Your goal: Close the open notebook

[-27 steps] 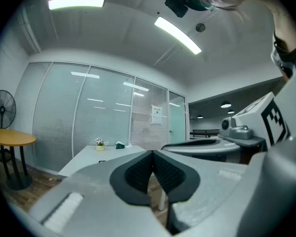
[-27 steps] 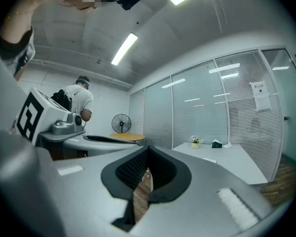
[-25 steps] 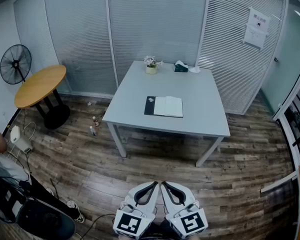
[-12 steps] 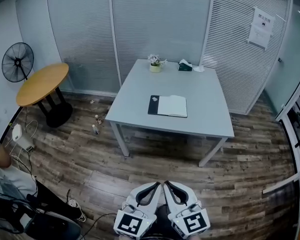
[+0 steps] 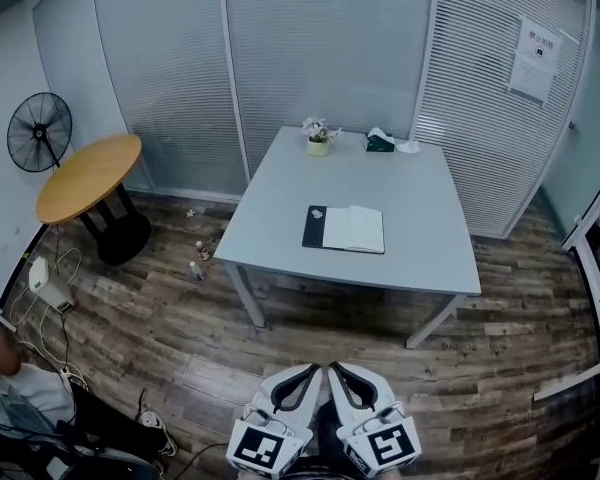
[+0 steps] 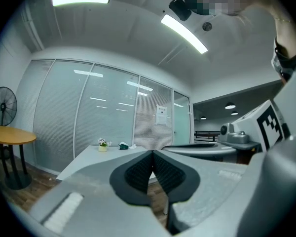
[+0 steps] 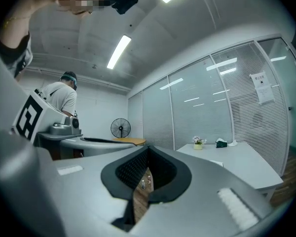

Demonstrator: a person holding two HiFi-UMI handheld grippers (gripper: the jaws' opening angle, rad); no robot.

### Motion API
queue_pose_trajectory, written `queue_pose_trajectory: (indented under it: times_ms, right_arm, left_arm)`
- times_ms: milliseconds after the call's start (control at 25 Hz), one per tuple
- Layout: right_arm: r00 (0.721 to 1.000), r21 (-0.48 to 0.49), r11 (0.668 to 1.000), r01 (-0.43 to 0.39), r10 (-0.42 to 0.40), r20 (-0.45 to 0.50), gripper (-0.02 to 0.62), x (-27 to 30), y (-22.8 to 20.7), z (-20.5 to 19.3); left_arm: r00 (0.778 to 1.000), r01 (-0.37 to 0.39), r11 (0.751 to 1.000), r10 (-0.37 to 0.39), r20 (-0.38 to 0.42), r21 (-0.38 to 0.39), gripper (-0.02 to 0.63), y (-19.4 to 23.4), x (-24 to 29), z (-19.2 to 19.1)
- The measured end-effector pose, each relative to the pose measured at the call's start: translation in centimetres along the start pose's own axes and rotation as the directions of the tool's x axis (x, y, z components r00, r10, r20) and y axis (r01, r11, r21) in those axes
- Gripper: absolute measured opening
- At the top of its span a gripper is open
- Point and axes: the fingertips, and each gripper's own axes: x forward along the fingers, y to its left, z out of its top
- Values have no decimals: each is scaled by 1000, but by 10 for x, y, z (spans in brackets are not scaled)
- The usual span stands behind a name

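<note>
Nothing gripped on either side: left gripper (image 5: 311, 370) and right gripper (image 5: 332, 370) side by side, each with jaws pressed together tip to tip. Open notebook (image 5: 345, 229) flat on the grey table (image 5: 420, 193), well apart from both, straight ahead across the wooden floor (image 5: 310, 313) and a touch to the right, so marginally nearer the right gripper. Long axis across the view, dark cover left, white pages right; likely calls for closing the distance before folding one side over.

Notebook (image 5: 346, 229) open, flat, mid grey table (image 5: 430, 258); white pages up.
</note>
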Motion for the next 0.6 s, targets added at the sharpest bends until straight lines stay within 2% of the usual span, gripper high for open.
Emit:
queue_pose_trajectory:
  times_ms: [240, 400, 480, 600]
  right_arm:
    - [1000, -2, 1000, -4, 4, -6, 3, 40, -34, 4]
    - [1000, -2, 1000, -6, 6, -9, 3, 63, -55, 9]
    - [1000, -1, 1000, -14, 14, -10, 33, 74, -65, 12]
    - [1000, 1, 1000, -21, 21, -9, 51, 89, -81, 14]
  left_arm:
    - [1000, -3, 1000, 3, 2, -3, 5, 29, 45, 7]
    - [999, -35, 999, 36, 10, -7, 5, 50, 68, 15]
    - [999, -47, 999, 47, 5, -9, 47, 59, 81, 16]
    - [999, -54, 998, 54, -4, -12, 49, 70, 99, 17]
